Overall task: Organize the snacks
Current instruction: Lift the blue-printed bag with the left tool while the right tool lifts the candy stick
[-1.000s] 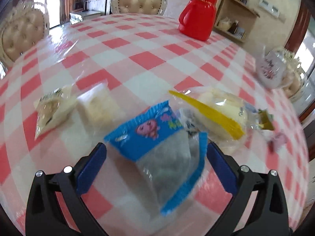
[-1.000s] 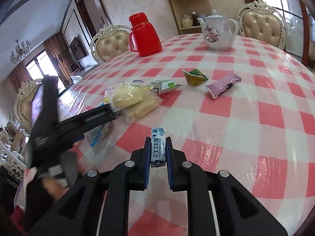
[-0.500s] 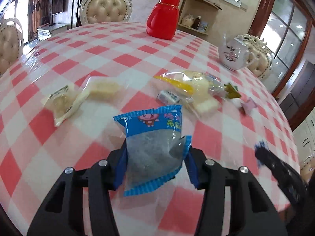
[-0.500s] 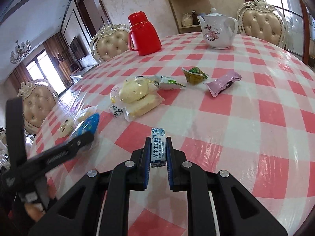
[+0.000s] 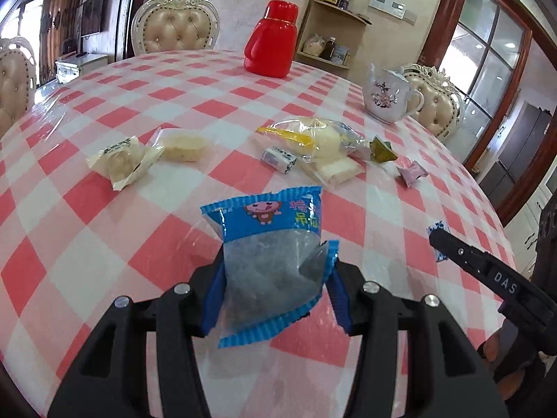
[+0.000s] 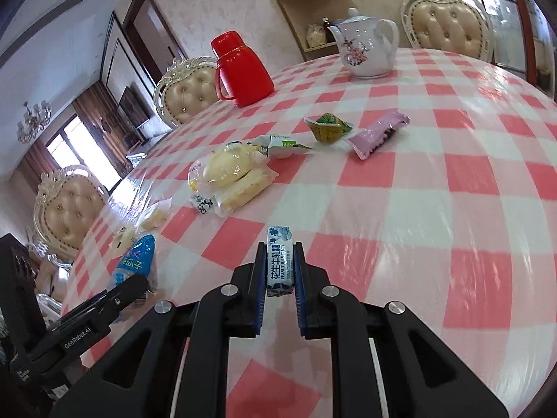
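The round table, under a red-and-white checked cloth with a clear cover, fills both views, with the red flask and the flowered white teapot at its far side. Above the near edge the left gripper points across the table, its blue-padded fingers pinching the lower half of the blue snack packet, which stands upright and clear of the cloth; it bears a cartoon monkey and Chinese characters too small to read. To its right, the right gripper points the same way with its jaws pressed on the small nougat bar, held lengthwise, whose wrapper reads 花生牛轧糖. The left wrist view shows "DAS" on the side of the right tool; the right wrist view shows "GenRobot.AI" on the left one. Mid-table lies a heap: the clear bag of pale buns on a flat wafer pack, a small wrapped candy touching them, then a green triangular packet and a pink packet apart to the right. Only the left view shows plainly the two pale pastry packs lying well left of the heap.
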`<state>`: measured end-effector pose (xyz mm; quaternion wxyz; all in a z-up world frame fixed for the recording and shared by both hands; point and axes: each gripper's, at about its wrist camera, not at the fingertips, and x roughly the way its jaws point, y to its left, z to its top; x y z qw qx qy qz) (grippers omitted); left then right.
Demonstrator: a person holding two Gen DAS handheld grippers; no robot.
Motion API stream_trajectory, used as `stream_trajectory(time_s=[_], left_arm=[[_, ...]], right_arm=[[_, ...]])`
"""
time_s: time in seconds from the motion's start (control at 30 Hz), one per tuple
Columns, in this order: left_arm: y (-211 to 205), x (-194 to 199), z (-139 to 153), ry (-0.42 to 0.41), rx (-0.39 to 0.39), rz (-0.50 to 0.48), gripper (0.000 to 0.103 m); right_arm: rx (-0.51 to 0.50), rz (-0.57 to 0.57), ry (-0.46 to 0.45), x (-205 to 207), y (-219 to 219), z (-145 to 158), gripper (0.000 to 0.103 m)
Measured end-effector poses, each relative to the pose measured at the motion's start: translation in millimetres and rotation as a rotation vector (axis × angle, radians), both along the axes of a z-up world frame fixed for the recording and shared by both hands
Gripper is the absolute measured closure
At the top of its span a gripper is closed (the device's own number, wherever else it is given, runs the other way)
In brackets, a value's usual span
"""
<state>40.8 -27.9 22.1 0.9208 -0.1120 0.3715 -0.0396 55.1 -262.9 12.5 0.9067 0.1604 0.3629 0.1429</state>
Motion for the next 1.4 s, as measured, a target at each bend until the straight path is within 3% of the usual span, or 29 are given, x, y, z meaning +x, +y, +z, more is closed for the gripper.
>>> stream_trajectory(time_s=[0.5, 0.87, 1.07, 1.4], left_arm=[[2.9, -40.3, 7.4, -0.054, -0.017, -0.002, 0.051], [8.5, -87.0, 7.4, -0.088, -0.046, -0.007, 0.051], [11.1, -111.6, 10.8, -0.079, -0.029, -0.036, 0.051], [27.7, -162.0, 25.2, -0.086, 0.073, -0.056, 0.051]], right_arm=[[0.121, 0.033, -0.034, -96.9, 9.6, 4.7, 0.088], [0.107, 0.067, -0.03, -146.1, 26.5, 5.4, 0.088], [0.089, 0.093, -0.029, -168.1, 36.8, 6.0, 0.088], [0.031, 0.152, -0.037, -196.2, 69.5, 8.8, 0.088]])
